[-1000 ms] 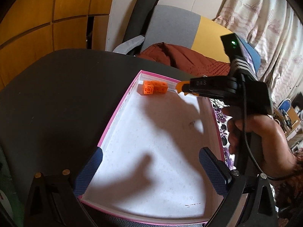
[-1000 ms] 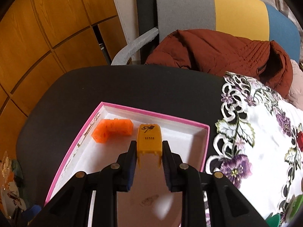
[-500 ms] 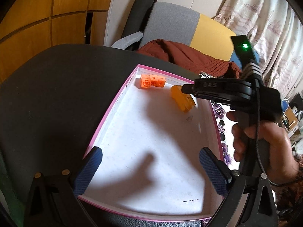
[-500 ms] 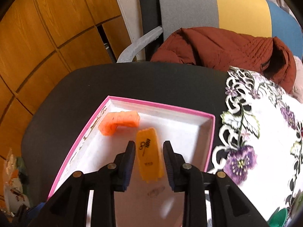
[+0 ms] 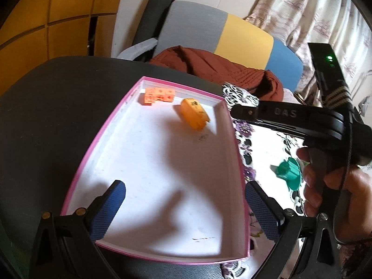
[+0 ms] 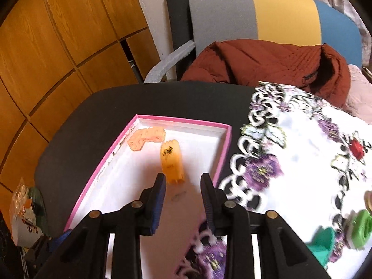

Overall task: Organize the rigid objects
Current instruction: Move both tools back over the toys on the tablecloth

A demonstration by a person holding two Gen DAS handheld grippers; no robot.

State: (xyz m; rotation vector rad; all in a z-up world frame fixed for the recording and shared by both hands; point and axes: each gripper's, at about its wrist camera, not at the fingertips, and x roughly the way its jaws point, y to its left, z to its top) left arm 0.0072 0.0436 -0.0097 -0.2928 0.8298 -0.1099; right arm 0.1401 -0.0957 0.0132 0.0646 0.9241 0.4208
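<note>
1. Your right gripper [image 6: 183, 187] has let go: its jaws have just parted a little and stand narrow and empty, drawn back from the yellow piece [image 6: 172, 164].
2. That piece, pinched between the pads a second ago, now lies in the pink-rimmed box [image 5: 148, 81] near the far right corner, just beside the orange block cluster [image 5: 158, 95].
3. Your left gripper [image 5: 183, 205] stands wide over the box's near end, holding nothing.
4. One item seems sorted; the green pieces [image 6: 359, 229] on the floral cloth [image 6: 309, 153] likely come next.

Left wrist view: steeply down, close over pink-rimmed tray [image 5: 97, 144]. Right wrist view: likewise, from the tray's right. Shared: tray, chair [image 6: 255, 11].
</note>
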